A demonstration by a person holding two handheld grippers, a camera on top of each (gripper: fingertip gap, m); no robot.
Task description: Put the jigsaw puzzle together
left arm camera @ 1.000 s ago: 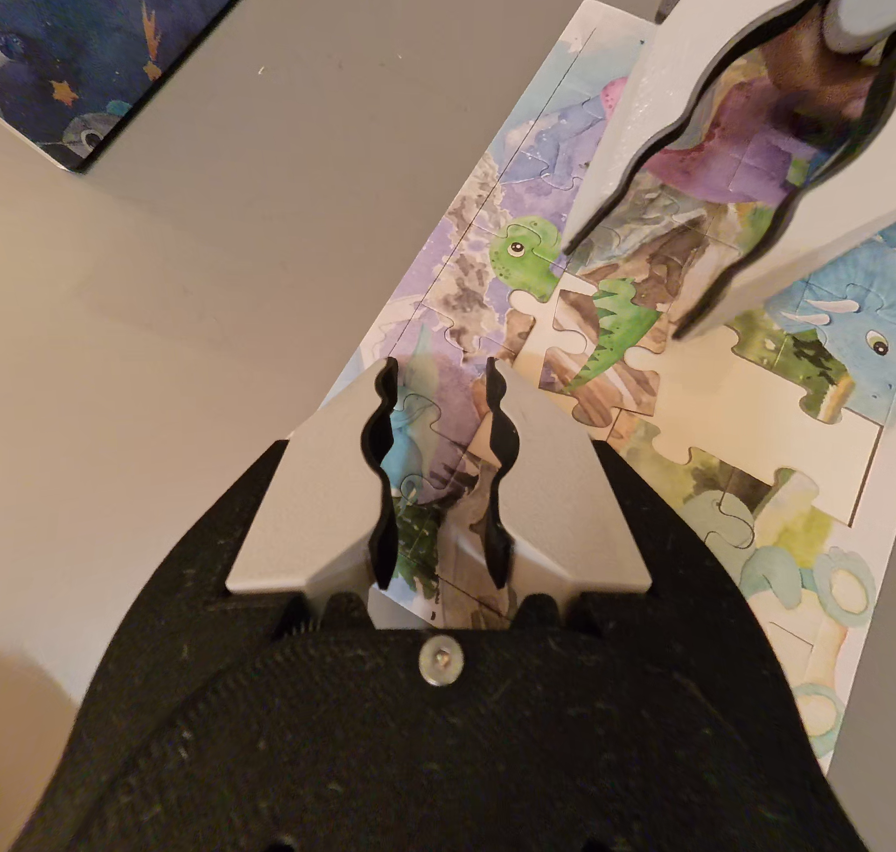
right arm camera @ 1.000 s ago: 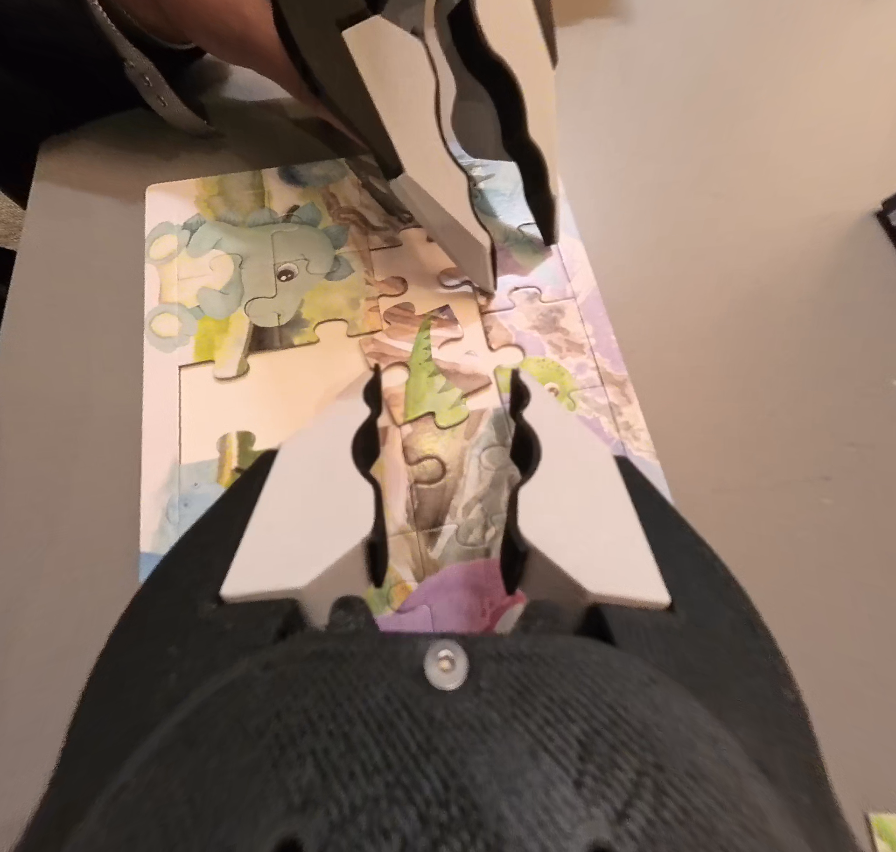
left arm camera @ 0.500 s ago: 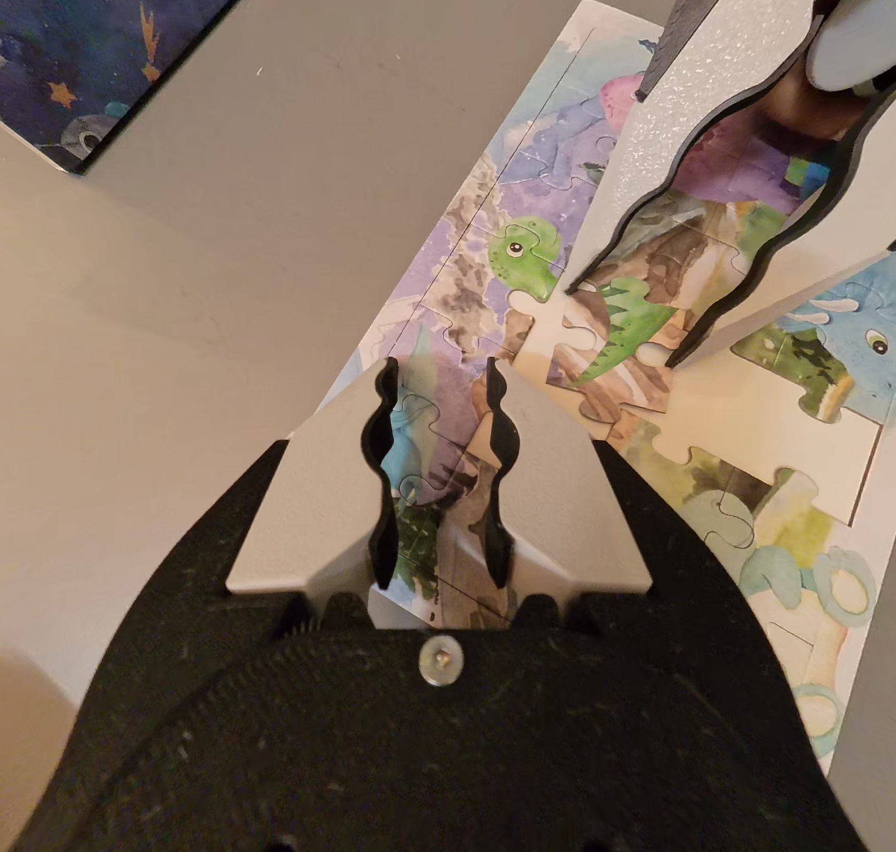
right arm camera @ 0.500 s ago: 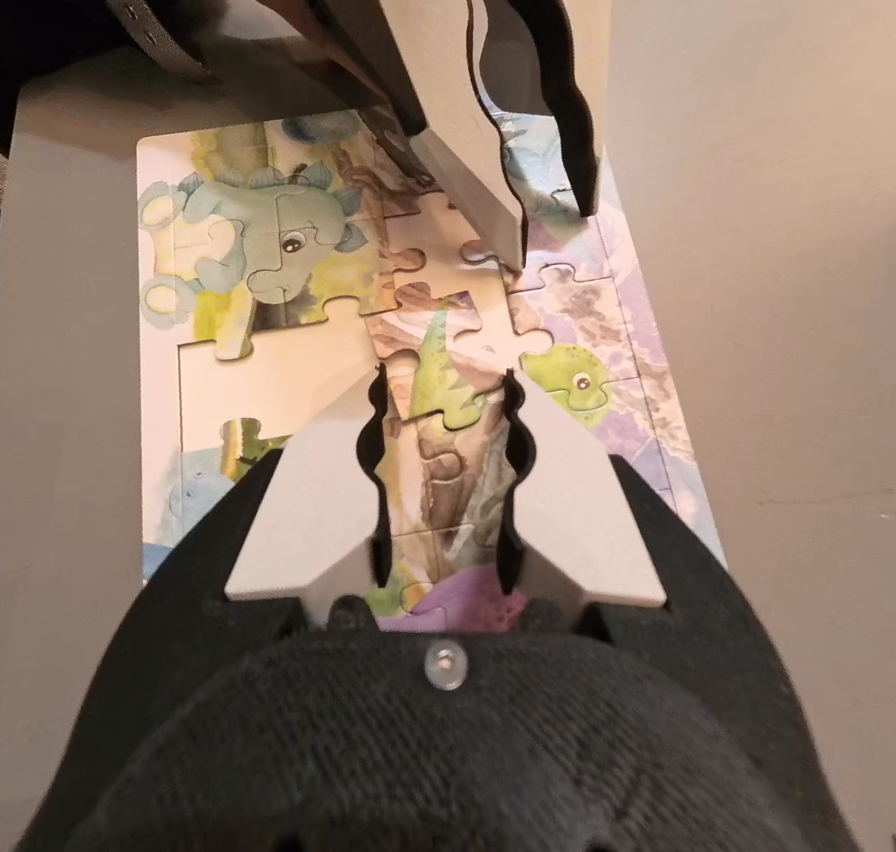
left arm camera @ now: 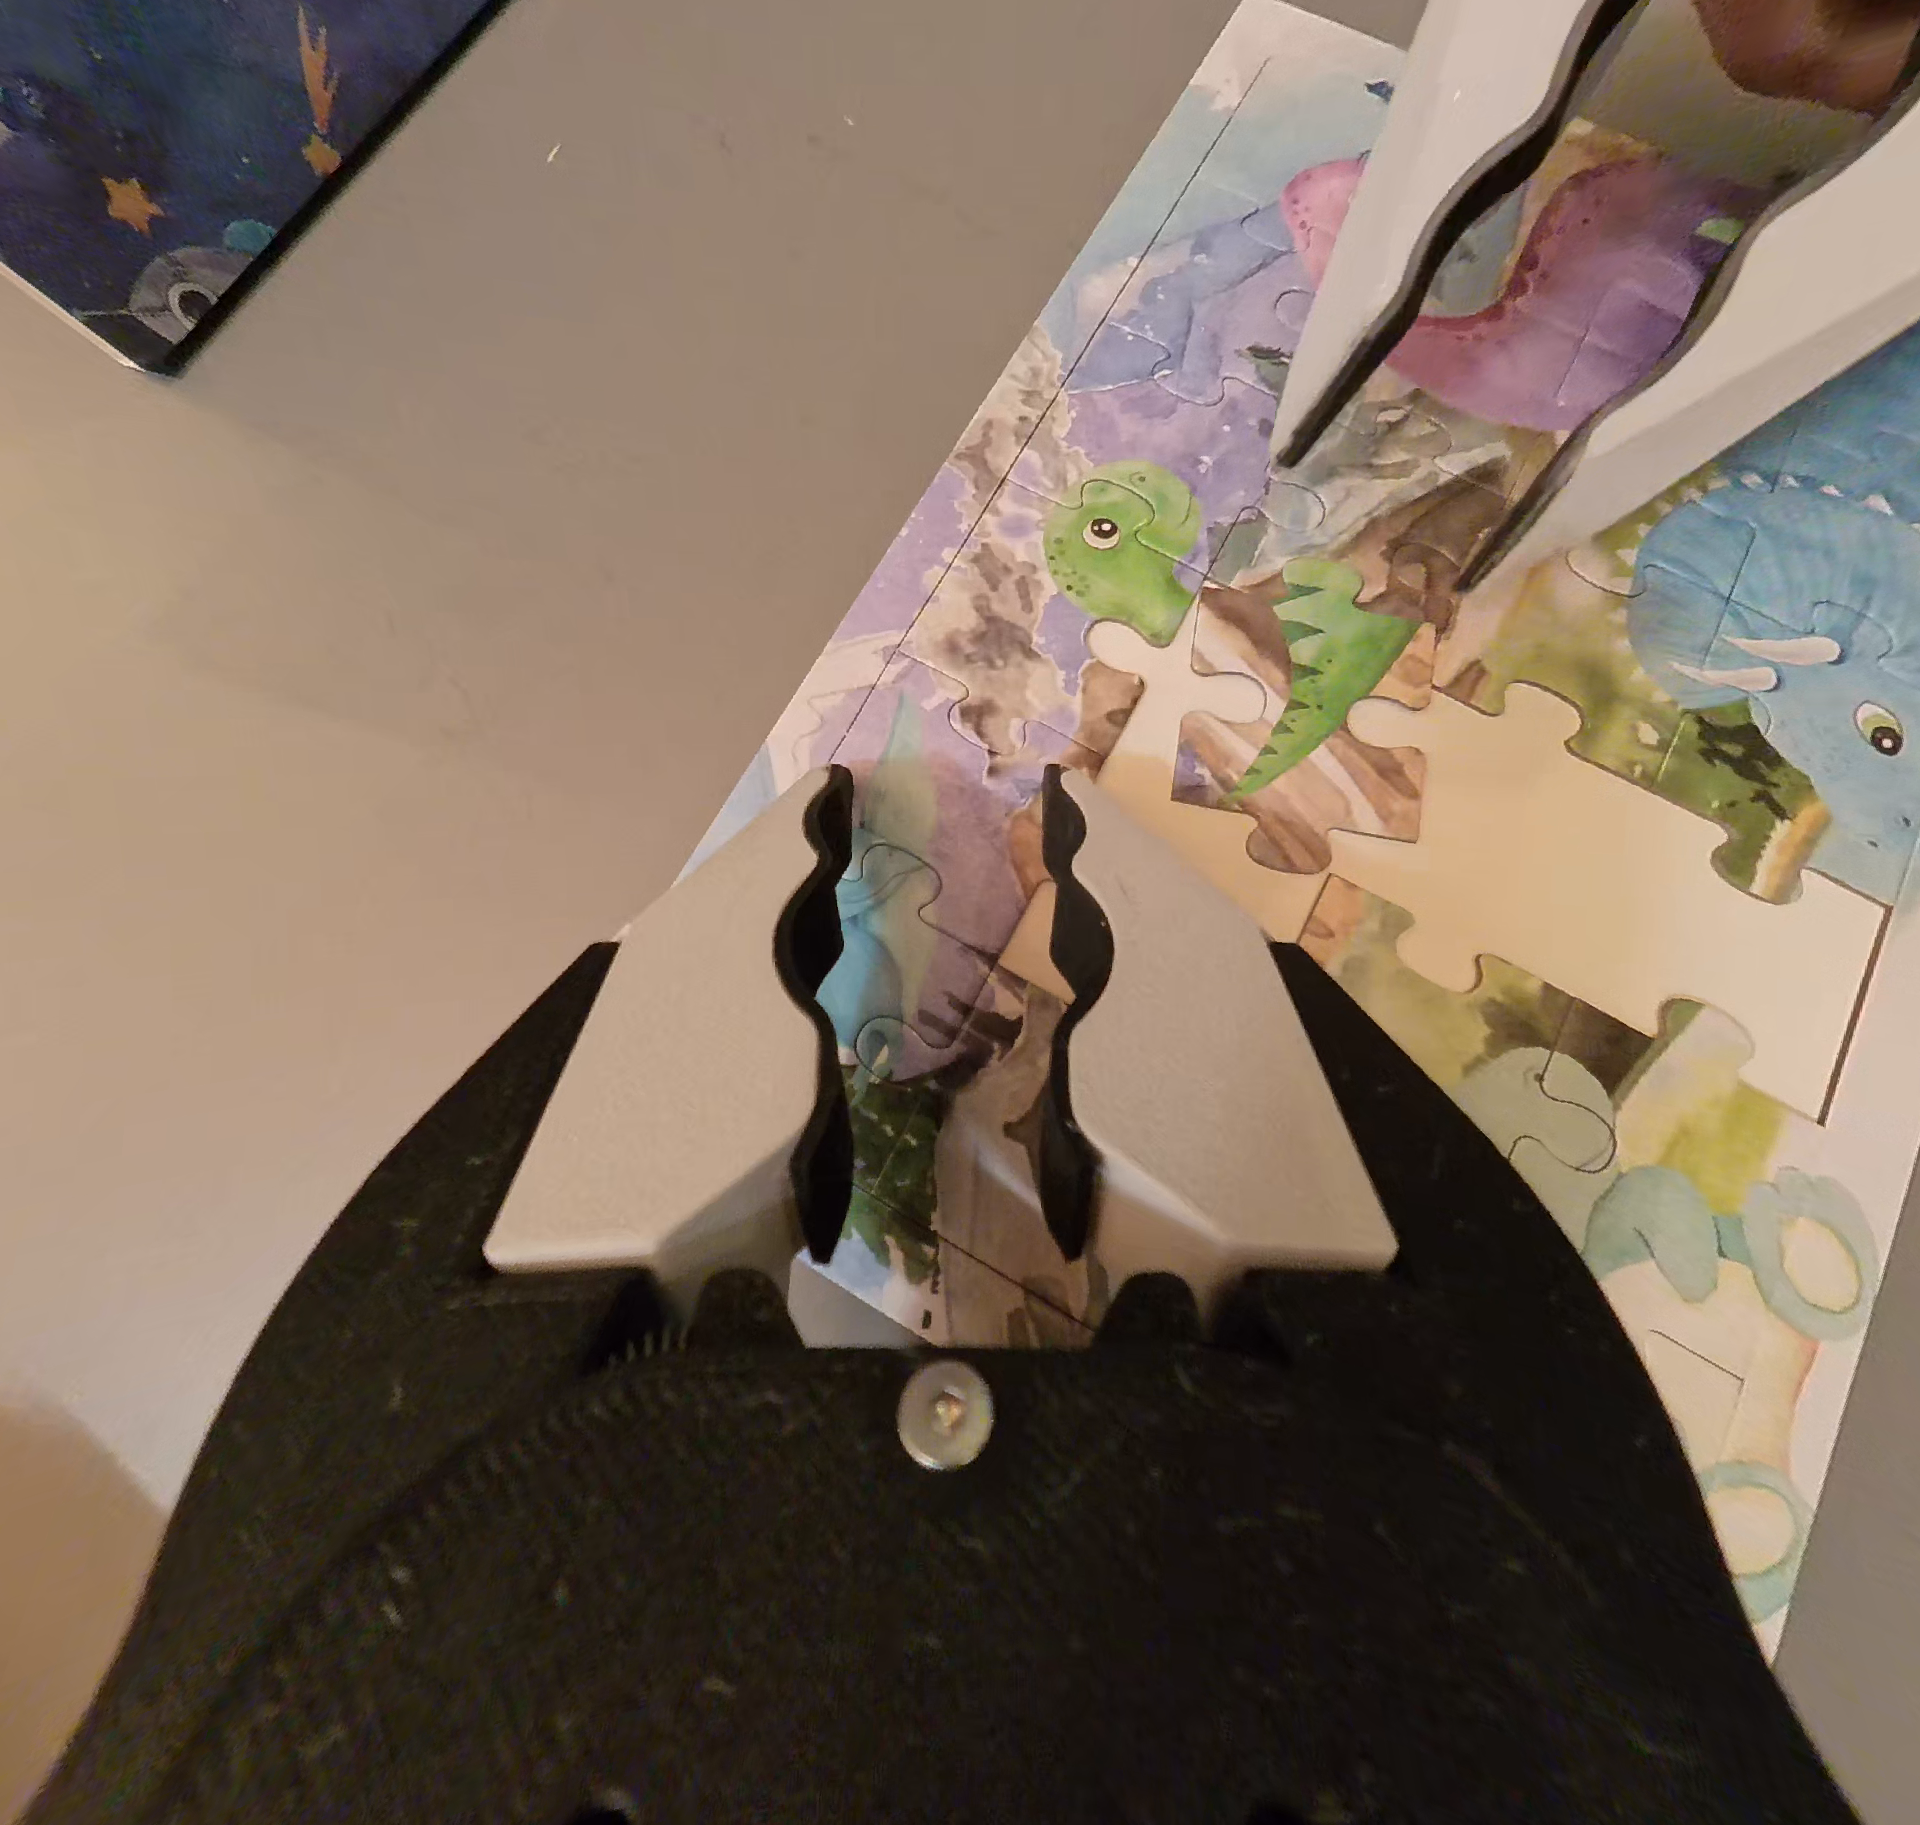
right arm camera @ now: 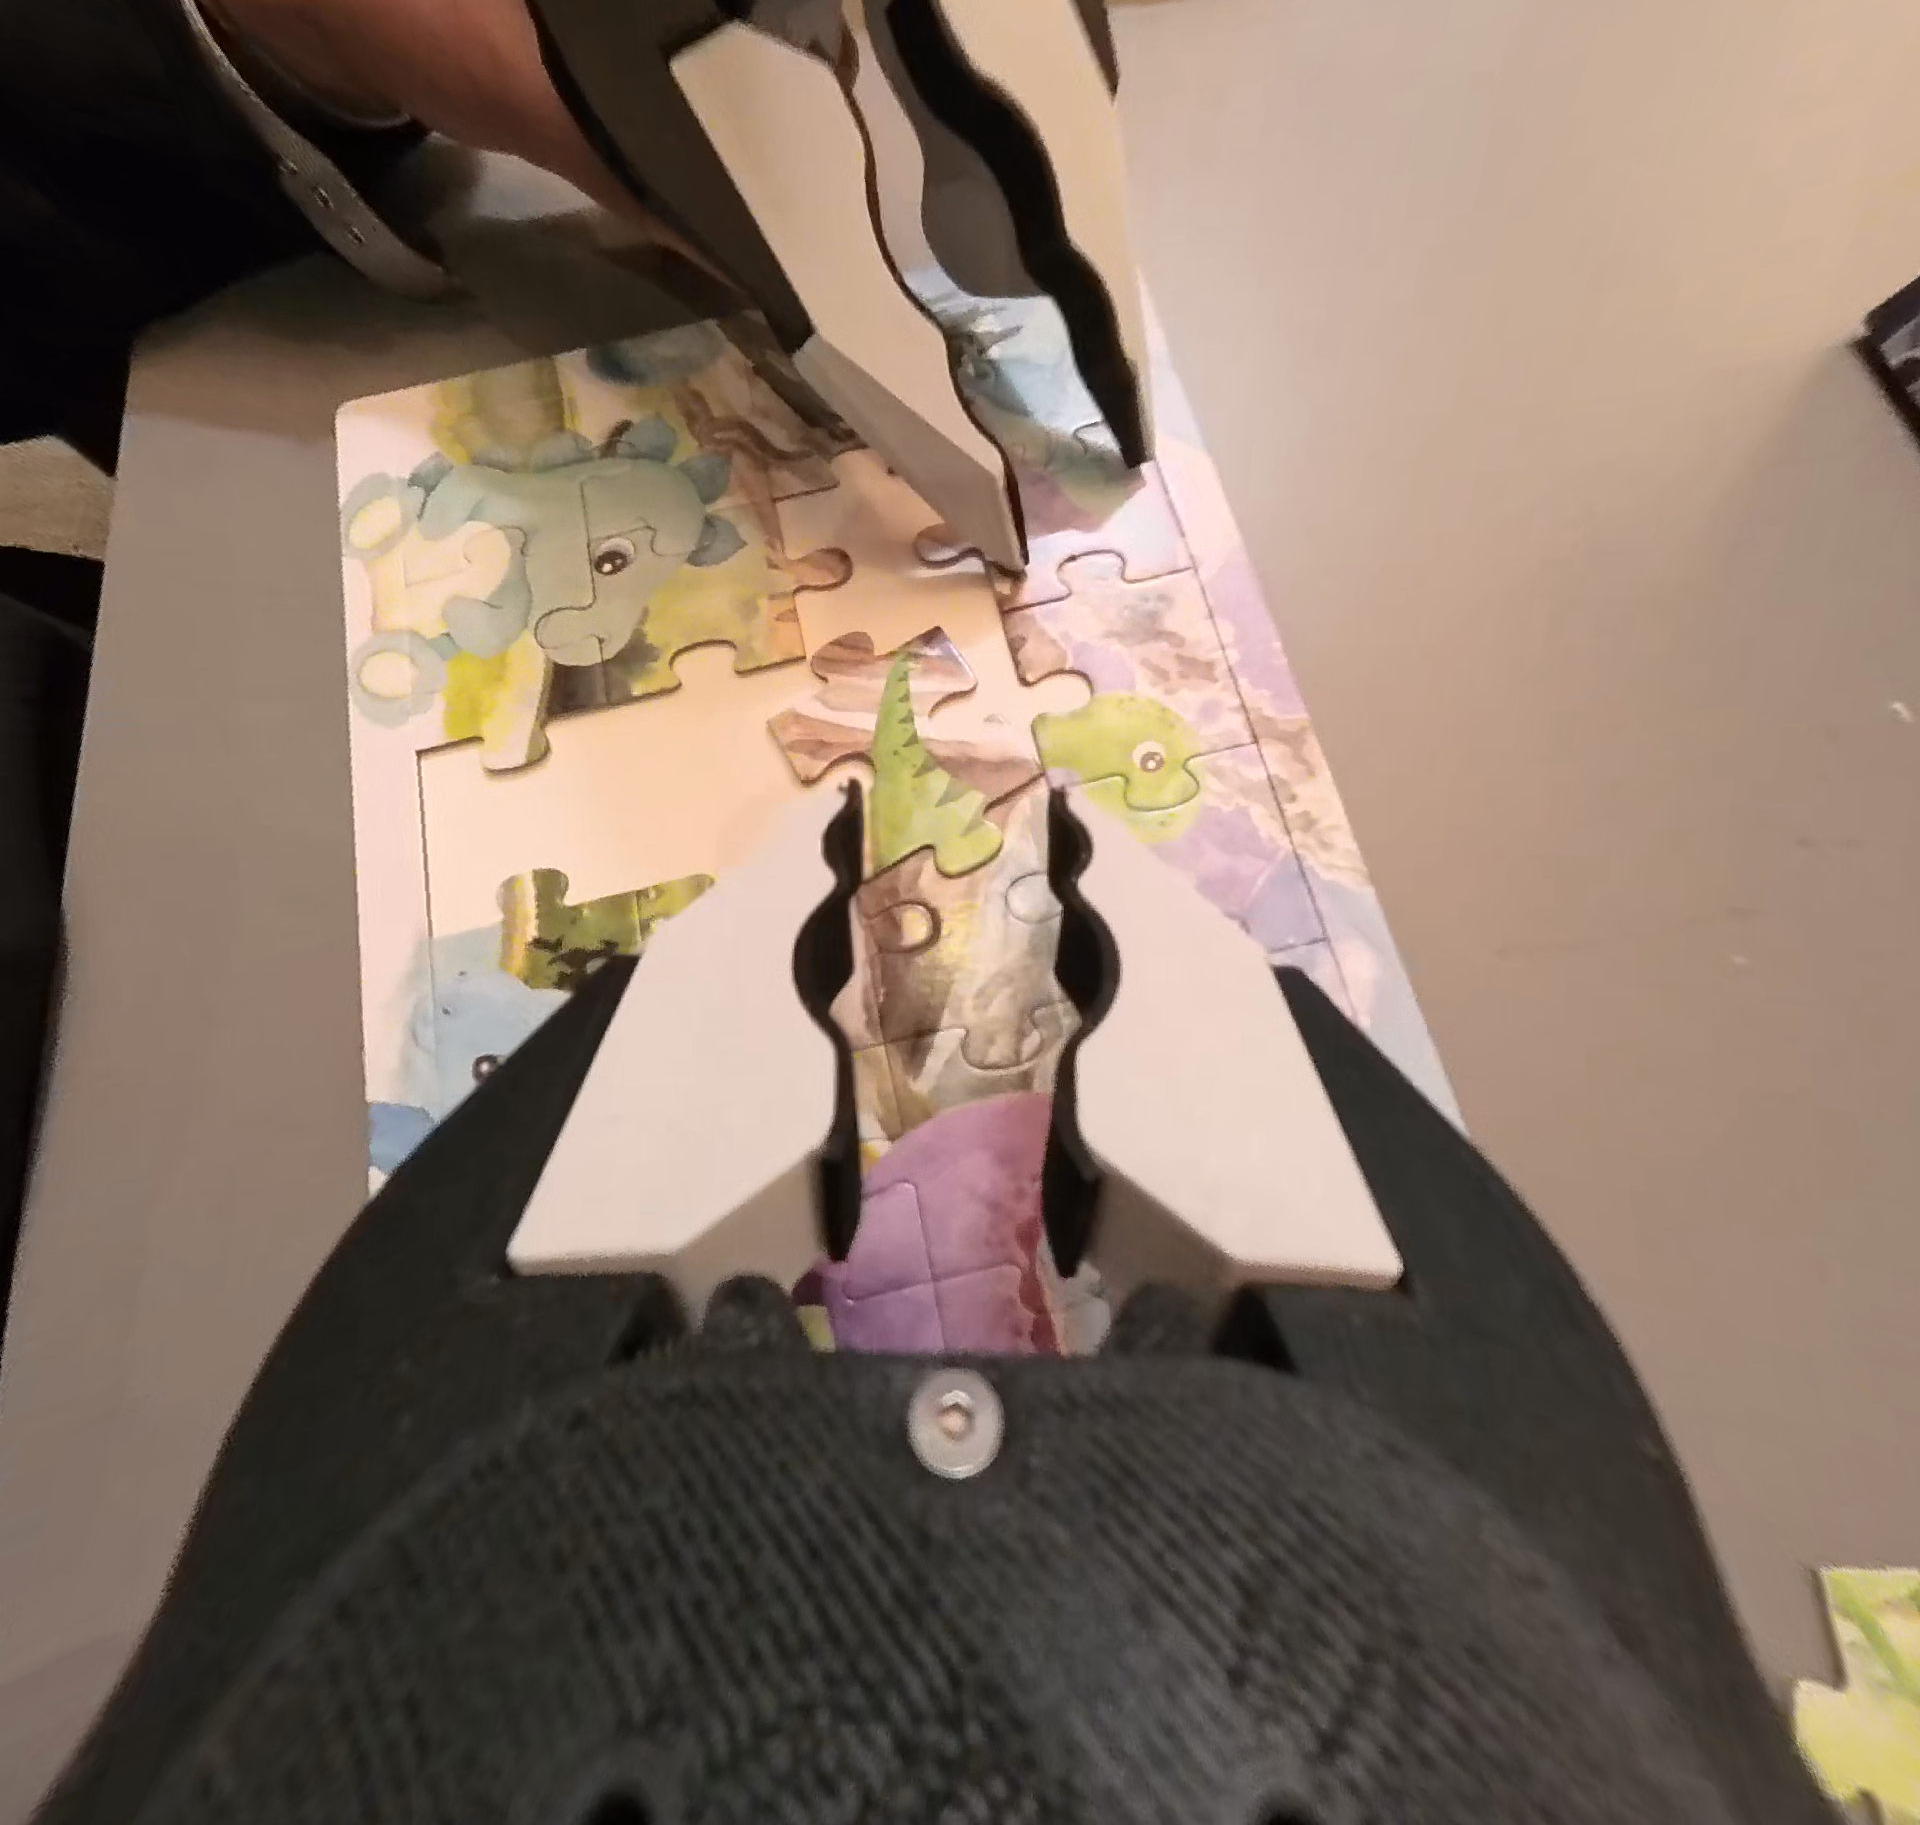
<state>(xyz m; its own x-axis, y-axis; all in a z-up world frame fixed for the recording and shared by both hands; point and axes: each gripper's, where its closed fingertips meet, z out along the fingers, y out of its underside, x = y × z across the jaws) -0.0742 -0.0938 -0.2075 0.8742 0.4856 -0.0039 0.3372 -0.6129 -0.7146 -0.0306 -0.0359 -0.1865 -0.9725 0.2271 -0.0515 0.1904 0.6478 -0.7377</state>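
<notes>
A dinosaur jigsaw lies in its white board, part filled, with a bare patch in the middle. A loose piece with a green spiked neck lies askew on that patch beside the green head piece; both show in the right wrist view, the loose piece and the head piece. My left gripper hovers open and empty over the board's near corner and shows in the right wrist view. My right gripper is open and empty just behind the loose piece; it also shows in the left wrist view.
A dark blue space-themed puzzle lies at the far left of the grey table. A loose green piece lies near the right gripper's base. A person's hand and dark sleeve hold the left gripper. A dark object sits at the right edge. The gap from one gripper's tips to the other's is roughly 8 cm. It is some 20 cm from my left tips to the dark blue space-themed puzzle.
My right gripper has drawn back from the green-neck piece and its jaws have narrowed somewhat. The piece has shifted slightly on the board. The left gripper has stayed put.
</notes>
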